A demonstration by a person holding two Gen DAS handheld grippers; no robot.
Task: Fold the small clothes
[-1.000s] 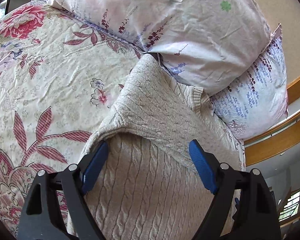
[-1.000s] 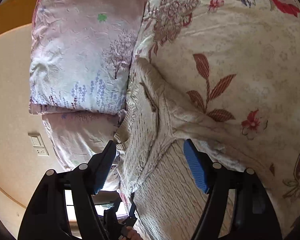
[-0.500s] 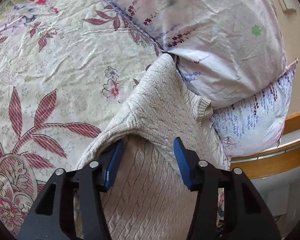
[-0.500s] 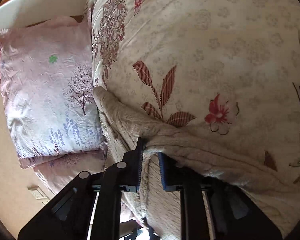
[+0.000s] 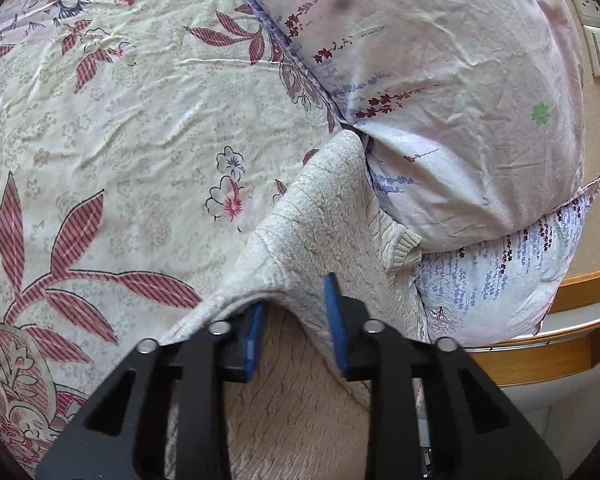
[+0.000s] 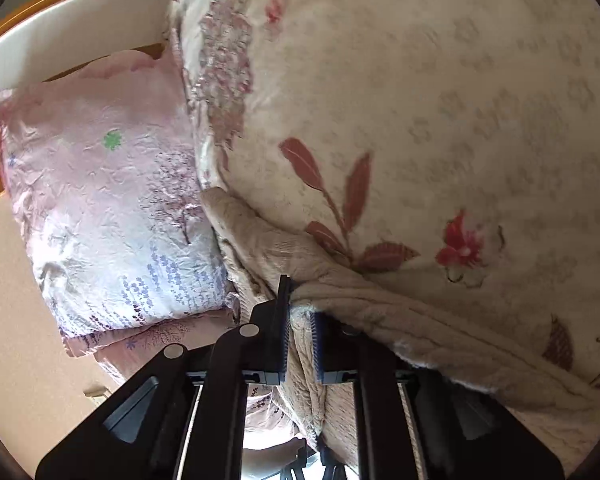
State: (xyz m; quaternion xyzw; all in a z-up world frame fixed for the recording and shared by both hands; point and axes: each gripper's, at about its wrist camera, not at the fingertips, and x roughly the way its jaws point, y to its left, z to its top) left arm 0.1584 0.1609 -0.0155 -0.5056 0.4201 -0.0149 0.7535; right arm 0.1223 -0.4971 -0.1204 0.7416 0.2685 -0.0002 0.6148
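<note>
- One beige cable-knit sweater (image 5: pixel 324 216) is seen lying on the bed, its far corner pushed against the pillows; the knit is ribbed in vertical cables, with a ribbed band at one edge.
- The bedspread (image 5: pixel 120 128) is a crinkled cream cloth printed with red striped leaves and small flowers.
- Two pillows are counted, stacked: the upper pillow (image 5: pixel 460 92) is of wrinkled pale pink fabric with purple sprigs and one green clover mark; the lower pillow (image 5: pixel 500 280) carries lilac hanging flowers.
- The left gripper (image 5: pixel 294 318) is shown with two blue ridged pads on black fingers; its jaws stand partly apart, a raised fold of the sweater lying between them with the left pad tucked under the knit edge. Whether the fold is pinched cannot be told.
- The right gripper (image 6: pixel 300 320) is seen with its jaws drawn close together, clamped on a bunched ridge of the sweater (image 6: pixel 340 304).
- Only the left wrist view shows the wall switches (image 5: pixel 598 32) and the wooden bed frame (image 5: pixel 560 352).
- Only the right wrist view shows the white-and-orange curved headboard (image 6: pixel 60 28); there the bedspread (image 6: pixel 440 120) is blurred.
</note>
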